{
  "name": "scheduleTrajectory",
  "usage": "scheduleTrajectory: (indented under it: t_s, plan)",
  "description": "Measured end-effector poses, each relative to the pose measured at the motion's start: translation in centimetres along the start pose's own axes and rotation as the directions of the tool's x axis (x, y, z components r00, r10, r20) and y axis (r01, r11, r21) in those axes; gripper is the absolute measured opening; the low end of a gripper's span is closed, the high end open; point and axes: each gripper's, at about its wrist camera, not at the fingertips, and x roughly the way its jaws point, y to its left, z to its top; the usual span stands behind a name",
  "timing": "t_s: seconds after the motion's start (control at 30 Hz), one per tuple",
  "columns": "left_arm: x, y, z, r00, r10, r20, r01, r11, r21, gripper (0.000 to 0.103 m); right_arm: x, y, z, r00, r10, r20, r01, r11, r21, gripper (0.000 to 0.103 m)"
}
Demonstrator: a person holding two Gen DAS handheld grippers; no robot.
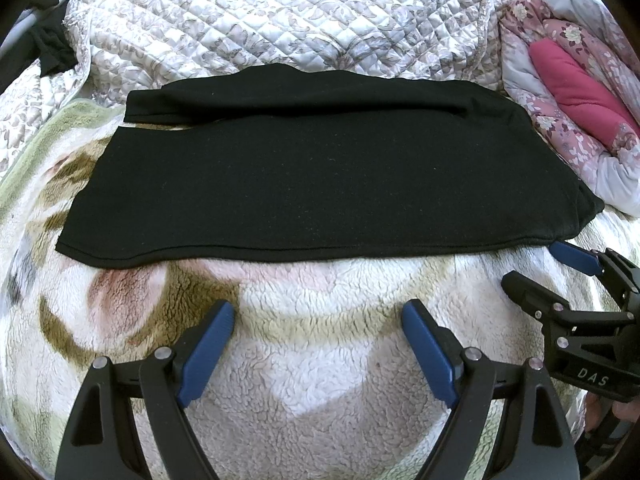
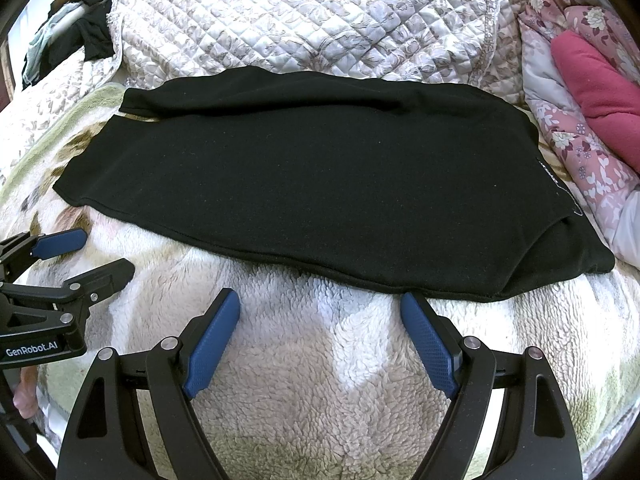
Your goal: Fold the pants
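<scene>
The black knit pants lie flat across a fleecy cream blanket with brown and pink floral print on the bed, spread left to right with one leg laid over the other so that a narrower strip shows along the far edge. The hem ends are at the left; the wider end, with a small label visible in the right wrist view, is at the right. The left gripper sits just short of the near edge of the pants, its blue-padded fingers spread wide apart and holding nothing. The right gripper is likewise spread wide and empty — its right fingertip is just at the near hem, though contact cannot be confirmed. Both grippers are side by side, each visible at the edge of the other's view. Behind the pants lies a quilted grey-white floral bedspread; at the right, a pink floral comforter is bundled around a magenta fleece lining.
</scene>
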Motion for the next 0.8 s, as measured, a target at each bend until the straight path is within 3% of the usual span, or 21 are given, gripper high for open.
scheduleTrajectory:
  t_s: [0.8]
  plan:
    - [-0.41, -0.82, 0.10, 1.000, 0.001, 0.004, -0.001, 1.000, 0.009, 0.088, 0.02, 0.03, -0.02, 1.000, -0.001, -0.001, 0.001, 1.000, -0.001, 0.083]
